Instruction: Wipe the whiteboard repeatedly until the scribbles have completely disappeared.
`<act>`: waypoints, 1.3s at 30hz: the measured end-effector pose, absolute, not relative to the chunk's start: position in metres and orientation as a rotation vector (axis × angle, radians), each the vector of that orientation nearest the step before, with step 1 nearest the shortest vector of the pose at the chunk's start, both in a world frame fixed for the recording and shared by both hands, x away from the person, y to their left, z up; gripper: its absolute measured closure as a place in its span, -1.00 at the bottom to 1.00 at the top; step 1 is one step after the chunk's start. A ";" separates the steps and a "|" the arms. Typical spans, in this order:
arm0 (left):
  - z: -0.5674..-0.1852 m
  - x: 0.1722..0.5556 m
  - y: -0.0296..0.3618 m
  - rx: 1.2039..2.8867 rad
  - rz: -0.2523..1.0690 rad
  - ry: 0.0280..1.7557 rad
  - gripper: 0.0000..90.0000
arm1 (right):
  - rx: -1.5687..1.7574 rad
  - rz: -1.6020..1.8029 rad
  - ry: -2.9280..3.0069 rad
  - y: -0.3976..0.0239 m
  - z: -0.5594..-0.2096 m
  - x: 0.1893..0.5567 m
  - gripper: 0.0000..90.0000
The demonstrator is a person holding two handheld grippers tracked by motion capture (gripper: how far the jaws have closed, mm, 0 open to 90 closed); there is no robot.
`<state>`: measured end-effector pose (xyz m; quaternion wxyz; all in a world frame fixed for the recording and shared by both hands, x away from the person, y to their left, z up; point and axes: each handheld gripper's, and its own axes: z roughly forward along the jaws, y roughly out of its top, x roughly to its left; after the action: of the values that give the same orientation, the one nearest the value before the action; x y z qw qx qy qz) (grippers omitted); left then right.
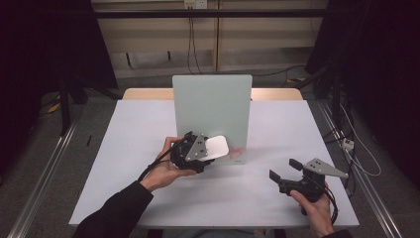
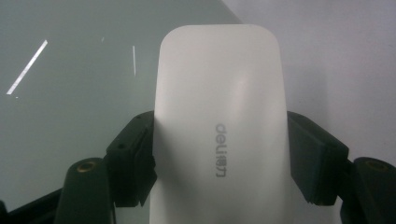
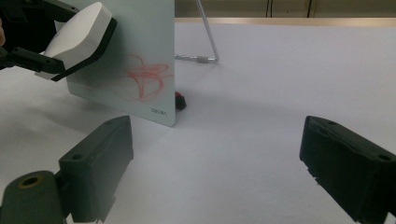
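High view: we look forward, down over table [image 1: 148, 198]. Left gripper view sits tight behind eraser [image 2: 219, 126]. Right gripper view faces leftward, low; all share whiteboard [image 3: 135, 51].

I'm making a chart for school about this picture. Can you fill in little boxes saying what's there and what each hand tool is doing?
Board: a pale green board stands upright on the white table.
Marks: red scribble near the board's bottom corner.
Left gripper: fingers shut on a white eraser, held against the board.
Right gripper: open, holding nothing, off to the side.
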<state>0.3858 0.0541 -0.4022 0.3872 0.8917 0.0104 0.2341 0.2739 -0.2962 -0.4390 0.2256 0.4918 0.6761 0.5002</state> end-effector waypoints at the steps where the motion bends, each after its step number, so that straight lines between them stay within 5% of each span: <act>1: -0.404 0.385 0.053 2.274 0.598 0.024 -0.31 | 1.358 1.379 1.864 -0.296 -0.439 0.274 -0.79; 12: -0.433 0.373 0.034 2.358 0.526 -0.029 -0.31 | 1.353 1.379 1.864 -0.297 -0.439 0.274 -0.79; 26: -0.394 0.390 0.030 2.247 0.563 0.038 -0.31 | 1.355 1.379 1.862 -0.297 -0.439 0.274 -0.79; 39: -0.433 0.375 0.009 2.389 0.482 -0.066 -0.31 | 1.353 1.380 1.865 -0.297 -0.439 0.274 -0.79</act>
<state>0.3752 0.0092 -0.4325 0.3445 0.9199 -0.0255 0.1858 0.2735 -0.2969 -0.4387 0.2262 0.4906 0.6765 0.5005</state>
